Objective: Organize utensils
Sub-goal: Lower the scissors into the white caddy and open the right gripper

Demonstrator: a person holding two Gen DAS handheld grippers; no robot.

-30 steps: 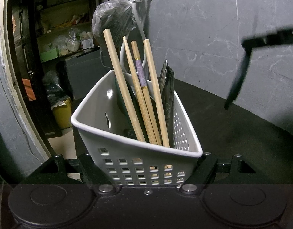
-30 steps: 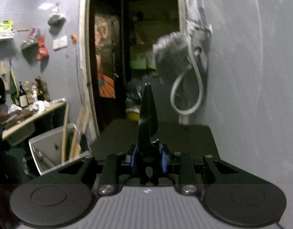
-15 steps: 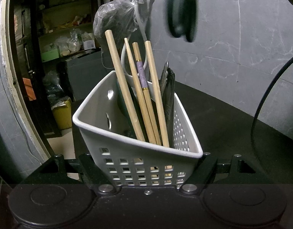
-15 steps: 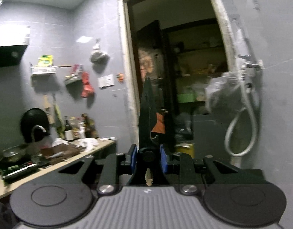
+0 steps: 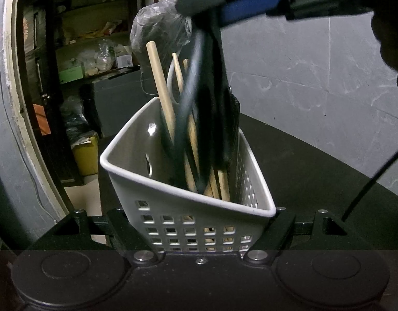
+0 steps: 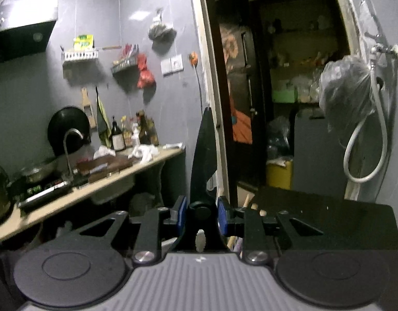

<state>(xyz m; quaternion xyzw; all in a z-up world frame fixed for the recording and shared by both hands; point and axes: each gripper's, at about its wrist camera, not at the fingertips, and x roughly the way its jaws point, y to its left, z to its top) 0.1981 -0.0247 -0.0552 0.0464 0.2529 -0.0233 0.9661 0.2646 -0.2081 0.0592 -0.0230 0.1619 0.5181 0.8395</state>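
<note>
**Scissors held over utensil basket; basket gripped by left fingers**

Left gripper (image 5: 201,233): its fingers are closed against the two sides of a white perforated utensil basket (image 5: 152,181), clamping it at the near corner. The basket stands on a dark worktop (image 5: 315,171) beside a grey marbled wall. Inside it stand several wooden handles (image 5: 161,90), leaning toward the far left, together with dark utensils on the right side; their exact kind cannot be made out.

Right gripper (image 6: 201,215): its blue-padded fingers are closed on a pair of black scissors (image 6: 202,155), gripping at the pivot. In the right wrist view the blades are shut and point up and away. In the left wrist view the same gripper enters from the upper right, and the scissor handles hang blurred over the basket, overlapping the wooden handles. Whether the scissors touch the basket contents cannot be determined.

Background: a doorway with shelving, a plastic bag hung at a wall tap with a hose.
</note>
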